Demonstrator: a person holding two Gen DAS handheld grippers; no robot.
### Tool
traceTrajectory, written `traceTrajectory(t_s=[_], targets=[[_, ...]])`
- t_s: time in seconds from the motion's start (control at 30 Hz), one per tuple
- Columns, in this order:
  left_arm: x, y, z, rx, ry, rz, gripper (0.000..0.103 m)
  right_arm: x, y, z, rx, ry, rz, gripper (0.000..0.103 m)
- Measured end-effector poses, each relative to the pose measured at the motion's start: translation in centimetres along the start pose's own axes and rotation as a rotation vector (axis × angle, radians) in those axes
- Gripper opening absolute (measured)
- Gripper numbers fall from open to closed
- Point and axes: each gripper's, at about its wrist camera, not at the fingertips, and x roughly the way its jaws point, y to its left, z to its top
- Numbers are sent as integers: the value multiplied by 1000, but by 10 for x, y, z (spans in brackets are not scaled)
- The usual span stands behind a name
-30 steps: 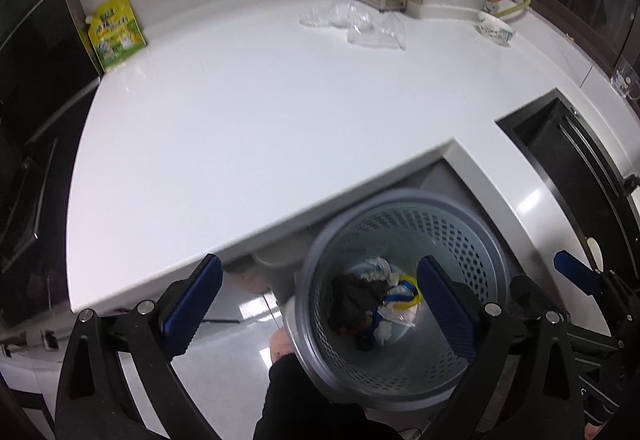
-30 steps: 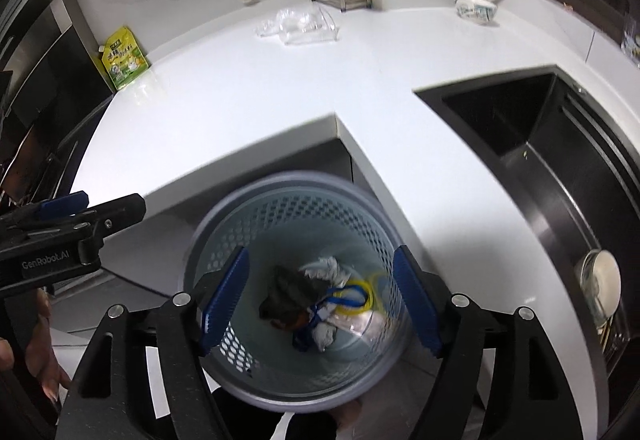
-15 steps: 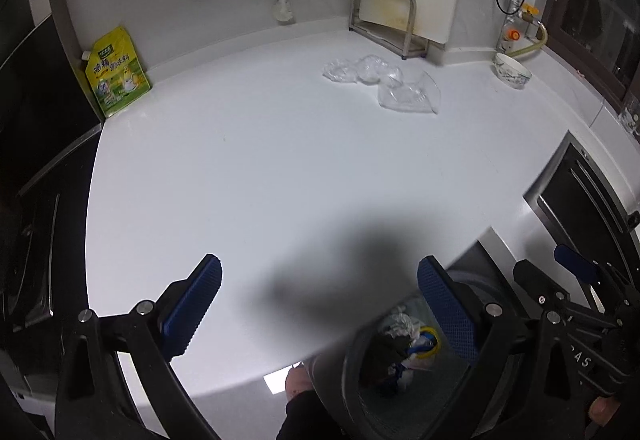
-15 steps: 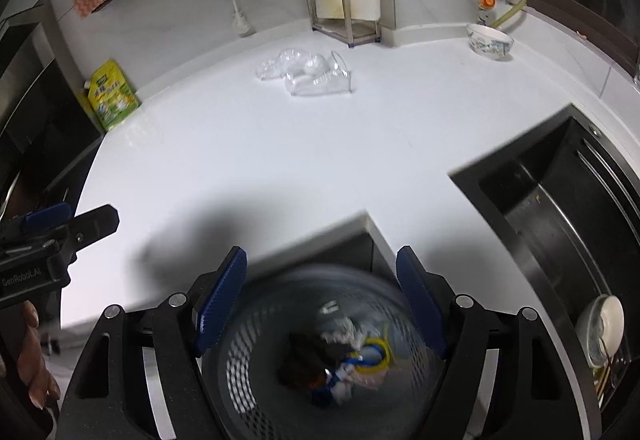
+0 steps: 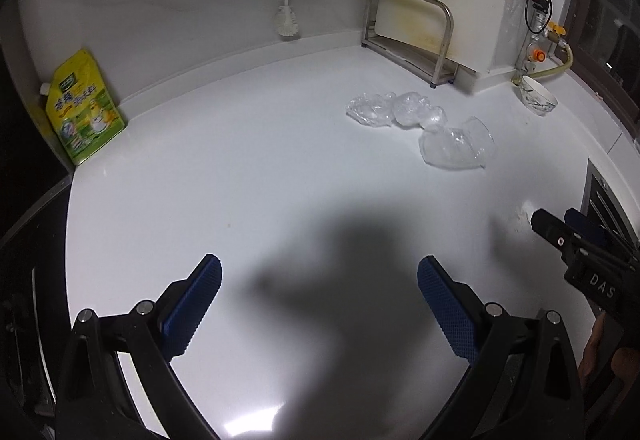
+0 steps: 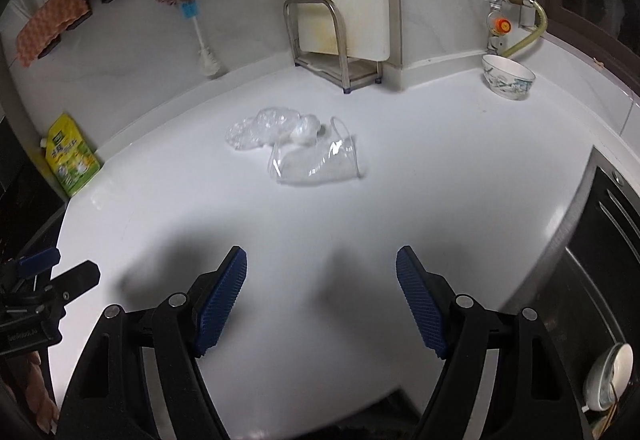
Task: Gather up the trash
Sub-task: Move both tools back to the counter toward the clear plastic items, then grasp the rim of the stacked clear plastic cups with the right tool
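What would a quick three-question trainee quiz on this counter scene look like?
1. True or false: the right tool is shut on the clear plastic cup.
2. Which piece of trash lies nearer the metal rack: A) crumpled plastic wrap, B) clear plastic cup?
3. Fill in: the patterned bowl stands on the white ____.

Key: 1 false, both the right tool and the left tool are open and empty. 2 A. 3 countertop.
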Motion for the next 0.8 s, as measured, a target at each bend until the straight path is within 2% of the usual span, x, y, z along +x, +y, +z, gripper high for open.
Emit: traceTrajectory(t_s=[0.23, 0.33, 0.8], targets=[[32, 3, 33, 41, 5, -27, 97, 38, -6, 31, -14, 4, -15, 74], [44, 1, 43, 58, 10, -39, 97, 51, -11, 41, -16, 10, 3, 74], [83, -14, 62, 132, 49, -74, 97, 106, -32, 71, -3, 69, 82, 74]])
